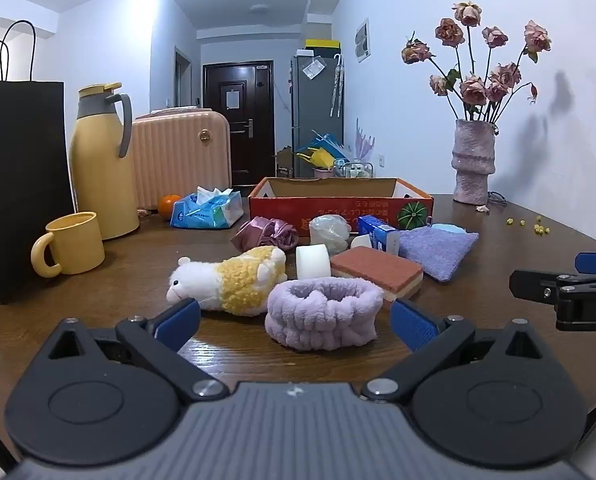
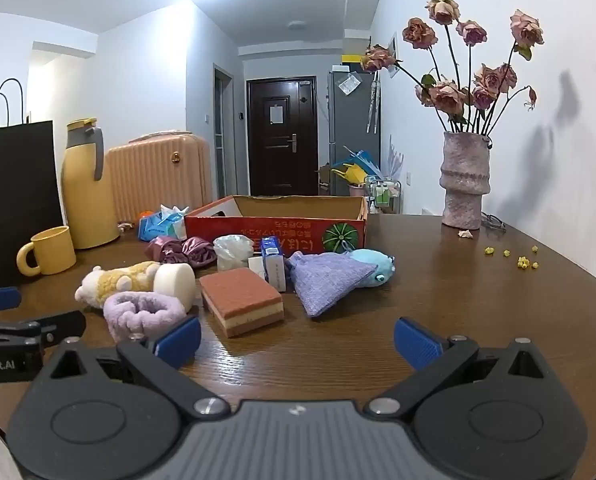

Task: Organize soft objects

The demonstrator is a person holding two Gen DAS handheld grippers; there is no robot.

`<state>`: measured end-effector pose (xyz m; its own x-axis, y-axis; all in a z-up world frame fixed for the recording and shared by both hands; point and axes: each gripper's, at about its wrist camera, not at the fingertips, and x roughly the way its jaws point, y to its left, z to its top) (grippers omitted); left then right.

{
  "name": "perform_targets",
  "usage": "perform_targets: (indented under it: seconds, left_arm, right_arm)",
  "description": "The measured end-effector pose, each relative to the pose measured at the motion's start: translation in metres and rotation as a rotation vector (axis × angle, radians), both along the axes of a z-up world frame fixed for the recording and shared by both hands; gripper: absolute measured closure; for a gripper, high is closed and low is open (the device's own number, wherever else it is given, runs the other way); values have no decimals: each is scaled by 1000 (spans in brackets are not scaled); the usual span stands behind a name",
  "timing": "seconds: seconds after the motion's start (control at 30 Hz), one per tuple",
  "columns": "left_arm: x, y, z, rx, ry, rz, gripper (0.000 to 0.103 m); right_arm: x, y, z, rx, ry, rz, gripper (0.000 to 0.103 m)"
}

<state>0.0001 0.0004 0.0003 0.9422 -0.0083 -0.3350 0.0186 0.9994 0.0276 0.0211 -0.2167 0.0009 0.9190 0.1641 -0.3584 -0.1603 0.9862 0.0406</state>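
Note:
Soft things lie in a cluster on the dark wooden table [image 1: 98,312] in front of an open red cardboard box [image 1: 339,200]. A lilac plush headband [image 1: 321,312] lies just ahead of my left gripper [image 1: 296,322], whose jaws stand open and empty. Beside it are a white and yellow plush sheep [image 1: 234,280], a white sponge roll [image 1: 313,261], a red-topped sponge [image 1: 377,272], a purple cloth [image 1: 437,246] and a mauve satin scrunchie [image 1: 266,232]. My right gripper [image 2: 298,338] is open over bare table, with the red-topped sponge [image 2: 242,302] and purple cloth [image 2: 327,280] beyond. A blue plush [image 2: 371,266] peeks from behind the cloth.
On the left stand a yellow mug [image 1: 70,244], a yellow thermos jug [image 1: 104,160] and a black paper bag [image 1: 18,184]. A tissue pack [image 1: 208,210] and an orange [image 1: 168,205] lie behind. A pink vase of dried roses [image 1: 473,160] stands far right, with small yellow bits [image 1: 531,226] scattered nearby.

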Motion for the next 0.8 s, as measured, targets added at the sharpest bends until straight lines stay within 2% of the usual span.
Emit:
perform_targets:
  seconds: [0.8]
  left_arm:
    - [-2, 8, -3, -6, 6, 0, 0]
  right_arm:
    - [-2, 7, -1, -14, 2, 15, 0]
